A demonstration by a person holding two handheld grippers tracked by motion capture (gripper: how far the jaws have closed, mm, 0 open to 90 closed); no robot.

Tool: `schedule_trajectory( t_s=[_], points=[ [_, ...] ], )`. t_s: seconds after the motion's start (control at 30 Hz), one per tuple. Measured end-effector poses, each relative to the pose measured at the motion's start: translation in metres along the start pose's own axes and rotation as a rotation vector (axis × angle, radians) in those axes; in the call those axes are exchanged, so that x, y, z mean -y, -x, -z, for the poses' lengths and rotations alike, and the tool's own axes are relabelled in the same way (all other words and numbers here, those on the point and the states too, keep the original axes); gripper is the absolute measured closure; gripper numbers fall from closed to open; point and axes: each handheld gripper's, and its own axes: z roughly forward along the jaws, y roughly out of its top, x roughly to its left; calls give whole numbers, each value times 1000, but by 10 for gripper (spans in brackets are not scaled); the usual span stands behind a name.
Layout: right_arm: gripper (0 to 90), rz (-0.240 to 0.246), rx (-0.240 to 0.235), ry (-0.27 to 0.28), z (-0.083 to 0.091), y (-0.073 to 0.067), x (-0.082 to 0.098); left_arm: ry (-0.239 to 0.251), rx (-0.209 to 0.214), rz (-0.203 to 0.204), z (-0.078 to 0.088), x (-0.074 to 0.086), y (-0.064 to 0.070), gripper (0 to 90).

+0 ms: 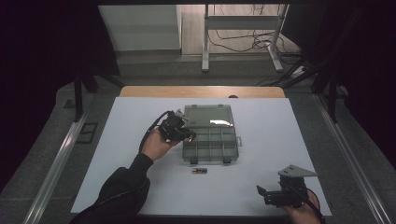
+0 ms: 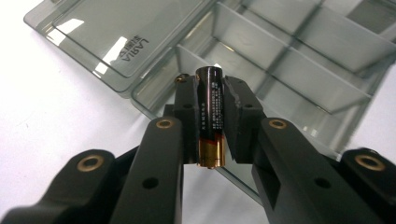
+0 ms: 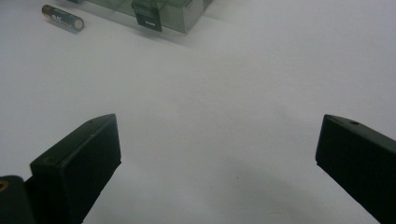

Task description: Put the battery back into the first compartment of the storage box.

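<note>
Our left gripper (image 2: 210, 126) clamps a battery (image 2: 210, 119) lengthwise, tip over the open box (image 2: 299, 60), ready to drop. Right gripper (image 3: 217, 154) sits wide, empty; spare battery (image 3: 62, 17) beyond it.

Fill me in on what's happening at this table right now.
A person is sorting batteries into a clear compartment box that lies open on the white table. The left hand-held gripper is shut on a battery, held at the box's left edge, over its compartments. A second battery lies on the table just in front of the box. The right hand-held gripper rests open near the table's front right edge, holding nothing.
</note>
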Motion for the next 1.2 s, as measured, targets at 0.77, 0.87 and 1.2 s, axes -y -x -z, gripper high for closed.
schedule_trajectory(
  t_s=[0.77, 0.87, 1.2],
  points=[
    [2, 3, -5, -2, 0, 0, 0, 29, -16, 43, -14, -4, -6, 457],
    [2, 5, -4, -4, 0, 0, 0, 46, -11, 46, -12, -3, -6, 361],
    [4, 4, -4, -4, 0, 0, 0, 31, 56, -9, -6, 1, 1, 54]
  ],
)
